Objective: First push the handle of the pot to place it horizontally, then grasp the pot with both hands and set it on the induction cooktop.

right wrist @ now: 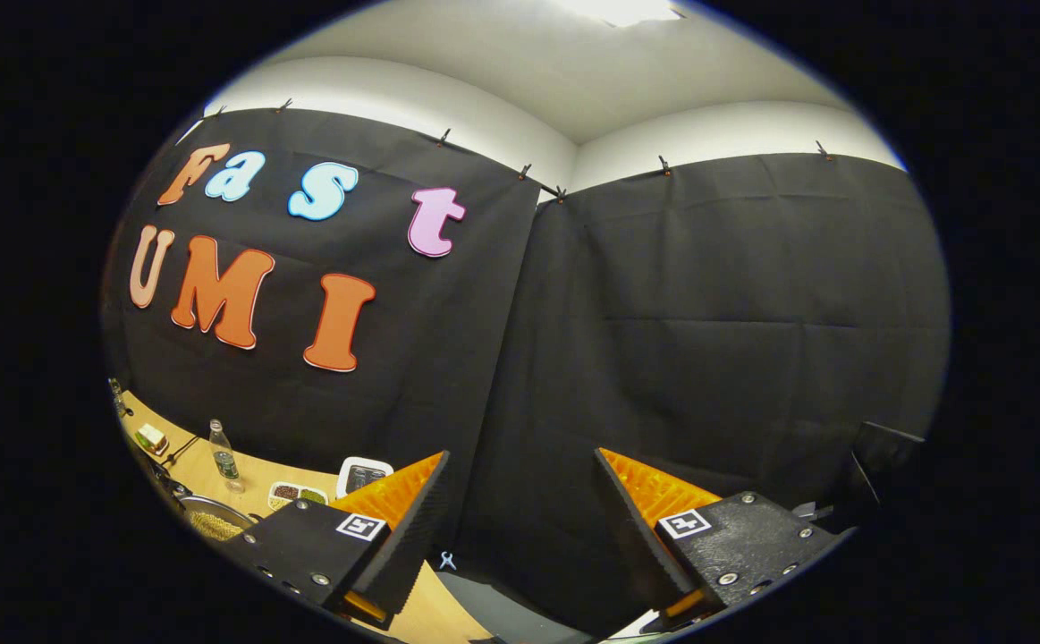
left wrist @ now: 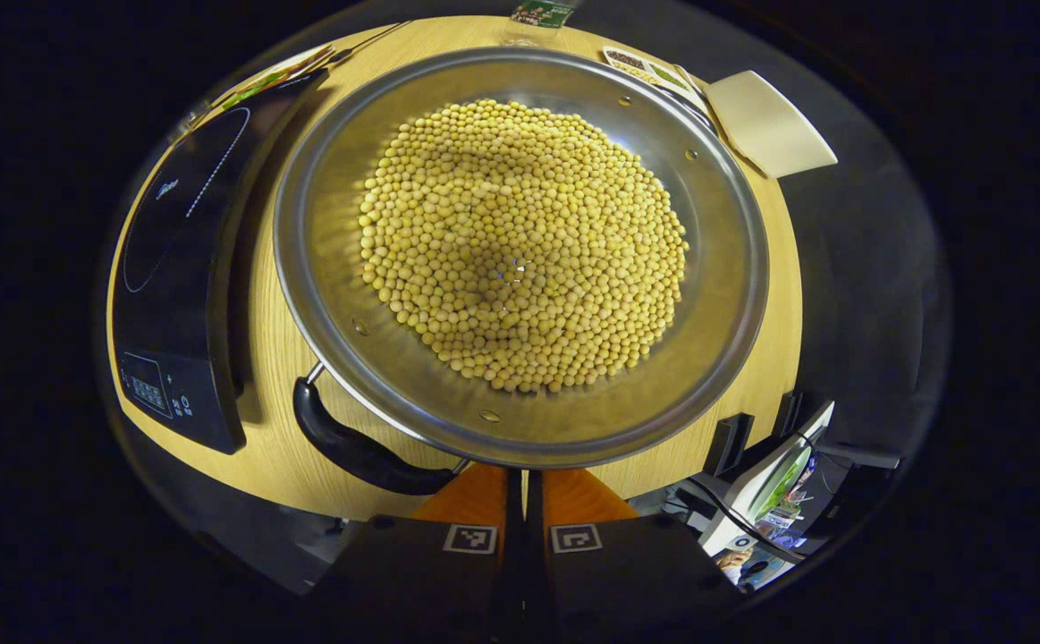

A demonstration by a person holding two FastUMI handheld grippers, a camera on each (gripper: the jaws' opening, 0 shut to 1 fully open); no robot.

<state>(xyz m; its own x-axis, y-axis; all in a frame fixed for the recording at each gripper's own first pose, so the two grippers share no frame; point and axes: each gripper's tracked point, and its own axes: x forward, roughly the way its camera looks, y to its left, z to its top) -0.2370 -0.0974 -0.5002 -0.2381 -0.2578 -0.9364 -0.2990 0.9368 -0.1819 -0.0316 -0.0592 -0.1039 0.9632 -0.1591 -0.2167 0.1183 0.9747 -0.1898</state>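
Observation:
A wide steel pot [left wrist: 734,268] holding yellow beans [left wrist: 520,241] sits on the wooden table [left wrist: 274,358] in the left gripper view. Its black handle [left wrist: 350,447] hangs at the near left, curving along the rim. The black induction cooktop [left wrist: 180,268] lies just left of the pot. My left gripper [left wrist: 524,492] is shut, its tips right at the pot's near rim, beside the handle's end. In the right gripper view my right gripper [right wrist: 520,519] stands open in the air with nothing between its fingers, facing the booth wall. The pot [right wrist: 211,521] shows small at that view's lower left.
A pale cutting board [left wrist: 770,125] and small dishes [left wrist: 654,72] lie beyond the pot on the right. A bottle [right wrist: 224,461], small trays [right wrist: 298,493] and a white tray [right wrist: 363,474] stand along the table's back edge by the wall.

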